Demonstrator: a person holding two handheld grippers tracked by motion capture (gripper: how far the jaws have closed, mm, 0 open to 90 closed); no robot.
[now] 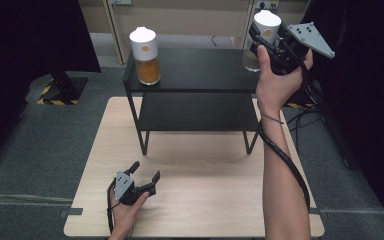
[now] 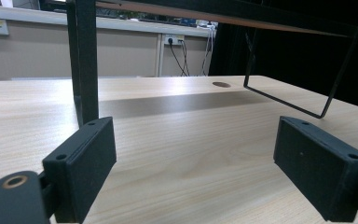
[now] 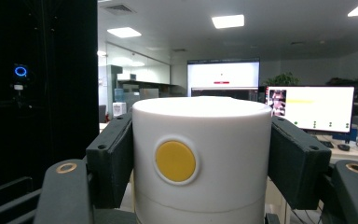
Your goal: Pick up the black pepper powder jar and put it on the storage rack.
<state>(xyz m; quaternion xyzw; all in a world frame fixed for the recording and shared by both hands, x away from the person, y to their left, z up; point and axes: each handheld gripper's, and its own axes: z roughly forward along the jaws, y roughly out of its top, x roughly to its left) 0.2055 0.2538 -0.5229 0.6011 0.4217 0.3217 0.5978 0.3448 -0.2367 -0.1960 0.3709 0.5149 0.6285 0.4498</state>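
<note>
At one o'clock above the black shelf (image 1: pixel 195 75), the right gripper (image 1: pixel 266 36) clamps a white-lidded jar (image 1: pixel 266 25). Down at seven o'clock, the left gripper (image 1: pixel 145 172) rests on the table (image 1: pixel 205 200), jaws apart.

Grey carpet floor (image 1: pixel 40 150), lit ceiling panels (image 3: pixel 227 21)

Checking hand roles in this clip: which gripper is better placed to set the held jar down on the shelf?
Right. The right gripper is already clamped on the jar's white lid, beside the shelf. The left gripper sits open and low over the table, holding nothing.
</note>
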